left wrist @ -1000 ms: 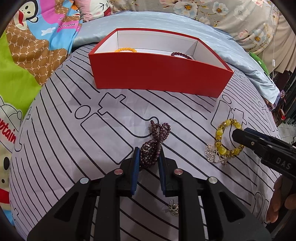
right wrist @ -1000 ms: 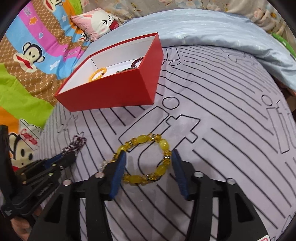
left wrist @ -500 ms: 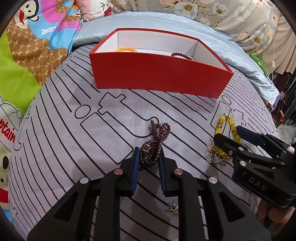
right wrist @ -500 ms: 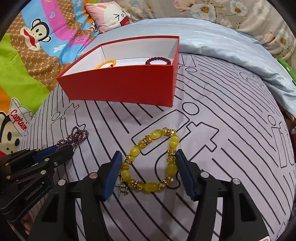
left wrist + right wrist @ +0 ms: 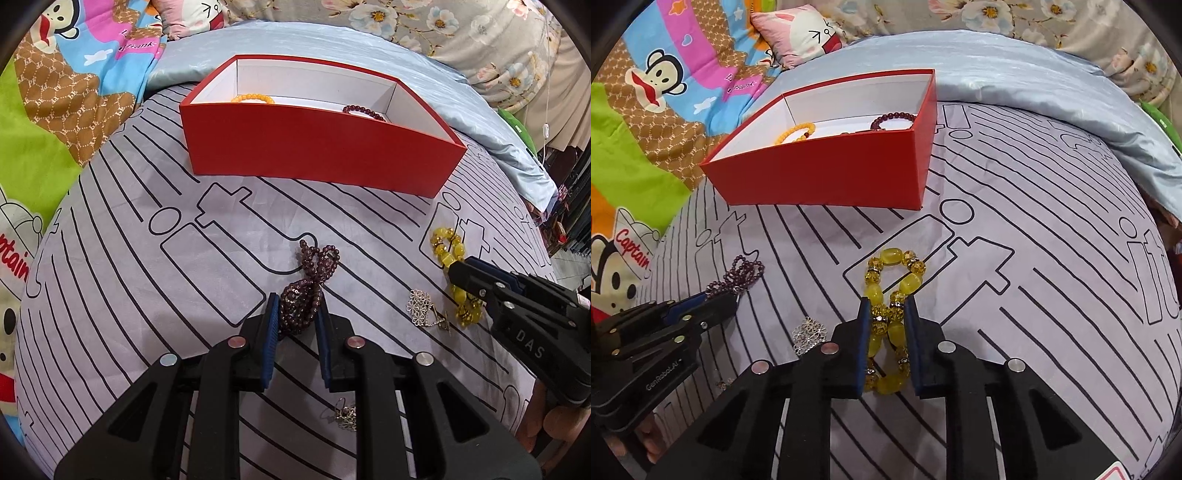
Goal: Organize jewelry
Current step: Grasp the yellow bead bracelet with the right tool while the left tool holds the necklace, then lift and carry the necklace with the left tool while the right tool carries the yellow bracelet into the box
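Left gripper (image 5: 295, 314) jaws pinching purple bead necklace (image 5: 304, 291), right gripper (image 5: 886, 325) jaws squeezing yellow bracelet (image 5: 890, 295), red box (image 5: 317, 155) well apart ahead, open bedsheet (image 5: 122, 258) between.

— How many bracelets are out on the sheet?
— Two: one purple bead bracelet (image 5: 308, 286) and one yellow bead bracelet (image 5: 891, 317).
— And in the box?
— One red box (image 5: 317, 155), with two bracelets showing inside, an orange bracelet (image 5: 253, 98) and a dark red bracelet (image 5: 364, 112) (a third dark piece between them is too hidden to count).
— Any small silver pieces?
— Two: one silver charm (image 5: 421, 307) near the yellow beads, another silver piece (image 5: 345, 412) lower down.
— Grippers?
— Two, one left gripper (image 5: 295, 325) and one right gripper (image 5: 886, 325).
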Demonstrator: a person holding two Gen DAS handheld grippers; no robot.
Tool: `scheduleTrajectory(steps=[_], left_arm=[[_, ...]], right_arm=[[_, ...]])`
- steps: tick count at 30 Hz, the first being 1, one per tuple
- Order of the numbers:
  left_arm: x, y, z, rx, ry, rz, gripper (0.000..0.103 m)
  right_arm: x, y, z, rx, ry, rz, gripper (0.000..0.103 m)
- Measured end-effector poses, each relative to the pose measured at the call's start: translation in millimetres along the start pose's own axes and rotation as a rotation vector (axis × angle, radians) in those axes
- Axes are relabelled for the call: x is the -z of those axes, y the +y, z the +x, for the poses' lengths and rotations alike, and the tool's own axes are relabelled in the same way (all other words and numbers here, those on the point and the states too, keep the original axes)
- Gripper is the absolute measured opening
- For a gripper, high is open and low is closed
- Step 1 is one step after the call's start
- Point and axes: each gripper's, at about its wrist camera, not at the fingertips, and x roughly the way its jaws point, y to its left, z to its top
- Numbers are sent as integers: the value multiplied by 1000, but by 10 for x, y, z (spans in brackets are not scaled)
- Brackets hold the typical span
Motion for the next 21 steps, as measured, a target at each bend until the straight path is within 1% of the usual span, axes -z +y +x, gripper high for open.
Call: scheduleTrajectory(steps=[2,6,10,11,12,13,17,21], left_arm=[[1,10,-10,1,1,-3,17],[-2,13,-49,10,-2,-6,13],[-6,5,-108,18,-9,-7,12],[-7,3,-124,20,-11,-7,12],[-12,1,-144,23,-15,-8,12],[-17,-1,-159,24,-18,-7,11],[-43,-9,-217,27,-30,-4,11],[-31,-9,-239,29,-33,-5,10]], right_arm=[[5,2,-34,-6,-4,2,17],[-1,-20,-97,-23,-10,17,17],[-2,-18,-162,-31,-20,24,17],[-6,-16,-177,-34,-23,25,15],[-11,-18,-195,-36,-26,26,6],[-16,-16,-211,-38,-26,26,1],[-39,-7,-262,-39,-38,22,1],[-14,-33,-235,-46,-24,27,1]])
